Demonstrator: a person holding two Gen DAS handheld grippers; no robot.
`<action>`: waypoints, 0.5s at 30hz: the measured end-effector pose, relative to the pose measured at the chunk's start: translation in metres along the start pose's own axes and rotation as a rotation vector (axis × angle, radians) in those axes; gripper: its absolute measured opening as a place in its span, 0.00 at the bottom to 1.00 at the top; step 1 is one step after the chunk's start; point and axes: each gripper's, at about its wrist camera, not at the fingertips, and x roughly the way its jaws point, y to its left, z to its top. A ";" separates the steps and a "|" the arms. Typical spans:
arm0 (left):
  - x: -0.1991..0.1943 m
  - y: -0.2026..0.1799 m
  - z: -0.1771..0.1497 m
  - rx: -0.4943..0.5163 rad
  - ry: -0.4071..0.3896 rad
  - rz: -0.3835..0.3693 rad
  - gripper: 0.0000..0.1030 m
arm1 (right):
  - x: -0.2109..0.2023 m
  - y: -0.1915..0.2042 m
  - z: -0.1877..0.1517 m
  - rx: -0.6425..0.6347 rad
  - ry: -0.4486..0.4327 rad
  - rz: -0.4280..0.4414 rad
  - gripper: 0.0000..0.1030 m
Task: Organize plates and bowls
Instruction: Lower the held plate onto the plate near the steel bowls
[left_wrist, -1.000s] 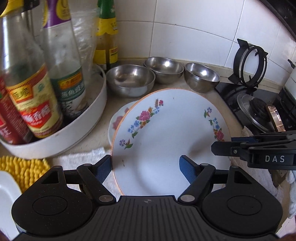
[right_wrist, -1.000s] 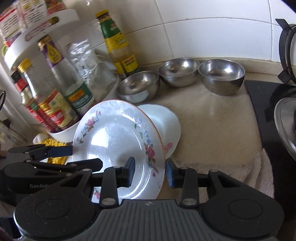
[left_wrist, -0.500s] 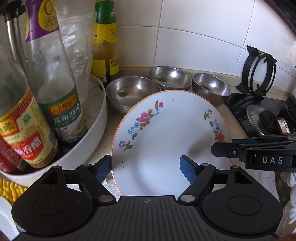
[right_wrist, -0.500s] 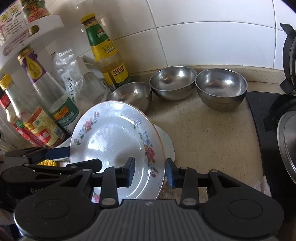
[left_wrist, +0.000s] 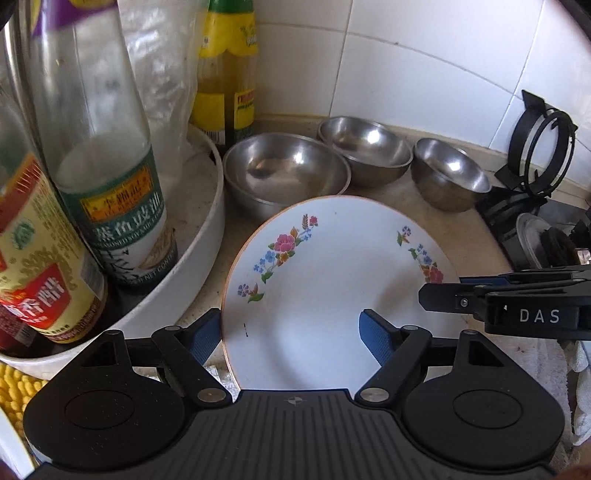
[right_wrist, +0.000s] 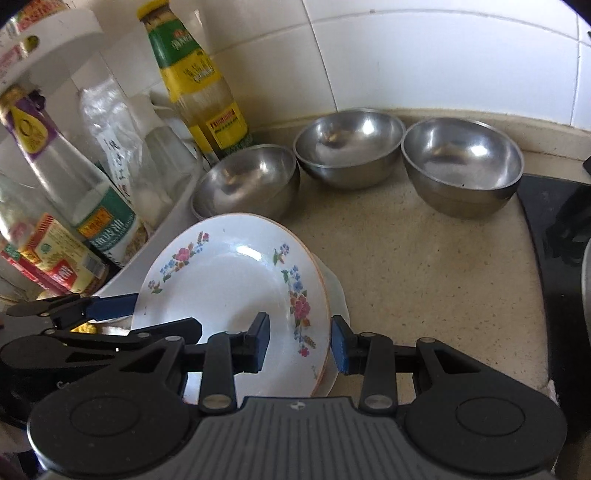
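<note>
A white plate with flower prints (left_wrist: 332, 288) (right_wrist: 229, 295) is held between both grippers just above a second white plate (right_wrist: 334, 299) on the counter. My left gripper (left_wrist: 291, 338) spans the floral plate's left rim, jaws wide, one pad on each face. My right gripper (right_wrist: 299, 345) spans its right rim the same way; it also shows in the left wrist view (left_wrist: 491, 306). Three steel bowls (right_wrist: 247, 184) (right_wrist: 349, 142) (right_wrist: 461, 164) stand in a row behind, near the tiled wall.
A white round tray (left_wrist: 192, 258) with sauce bottles (left_wrist: 110, 177) stands close on the left. A green-capped bottle (right_wrist: 195, 85) stands in the corner. A black stove (right_wrist: 557, 266) with a pot support (left_wrist: 543, 147) lies to the right. A yellow cloth (left_wrist: 14, 391) lies at the near left.
Both grippers have carried the floral plate forward and down towards the bowls; the second plate is now almost hidden under it. Jaw openings look unchanged.
</note>
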 end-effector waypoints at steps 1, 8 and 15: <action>0.003 0.001 0.001 -0.003 0.008 0.000 0.81 | 0.003 -0.001 0.001 0.003 0.007 -0.001 0.53; 0.012 0.003 0.006 -0.009 0.029 0.004 0.82 | 0.011 -0.003 0.003 -0.012 0.018 0.004 0.53; 0.019 0.010 0.004 -0.032 0.049 -0.013 0.76 | 0.015 -0.003 0.007 -0.038 -0.007 -0.006 0.54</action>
